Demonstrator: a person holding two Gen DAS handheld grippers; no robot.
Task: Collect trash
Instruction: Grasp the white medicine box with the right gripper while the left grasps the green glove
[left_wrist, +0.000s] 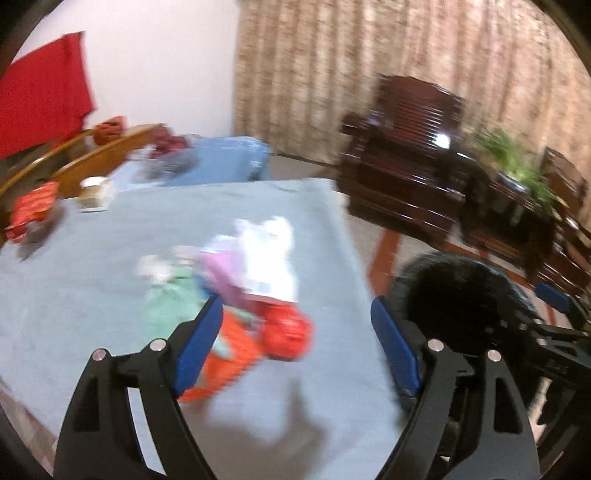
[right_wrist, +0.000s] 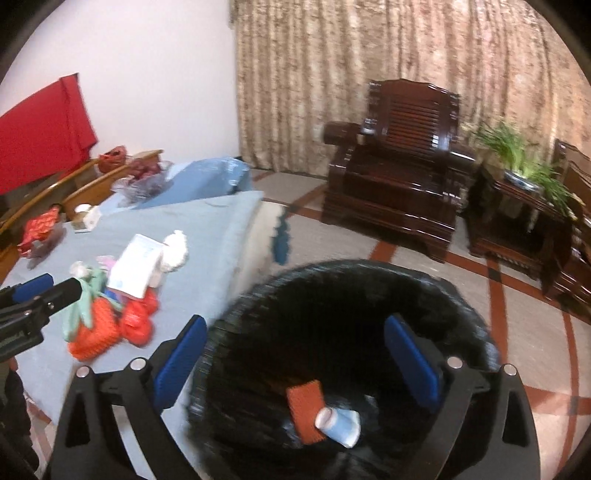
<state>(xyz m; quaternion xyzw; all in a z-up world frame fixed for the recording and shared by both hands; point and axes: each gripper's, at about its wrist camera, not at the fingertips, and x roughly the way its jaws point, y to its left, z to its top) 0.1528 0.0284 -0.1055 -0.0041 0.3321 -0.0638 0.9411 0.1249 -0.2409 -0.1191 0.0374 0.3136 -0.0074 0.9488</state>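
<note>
A pile of trash lies on the table's blue cloth (left_wrist: 92, 266): an orange net bag (left_wrist: 225, 354), a red crumpled wrapper (left_wrist: 288, 332), white paper (left_wrist: 266, 258) and green scraps (left_wrist: 166, 306). My left gripper (left_wrist: 295, 306) hangs open just above the pile's near side, with nothing between its pads. My right gripper (right_wrist: 295, 325) stands open over the black trash bin (right_wrist: 332, 288). Inside the bin lie an orange piece (right_wrist: 304, 410) and a white-and-blue paper roll (right_wrist: 340, 424). The same pile shows in the right wrist view, with the orange net bag (right_wrist: 94, 332) and a white box (right_wrist: 135, 266).
The bin (left_wrist: 461, 291) stands on the floor off the table's right edge. A dark wooden armchair (right_wrist: 399, 177) and a side table with a plant (right_wrist: 517, 192) stand beyond it. A red packet (left_wrist: 33, 210) and a small box (left_wrist: 96, 192) sit at the table's far left.
</note>
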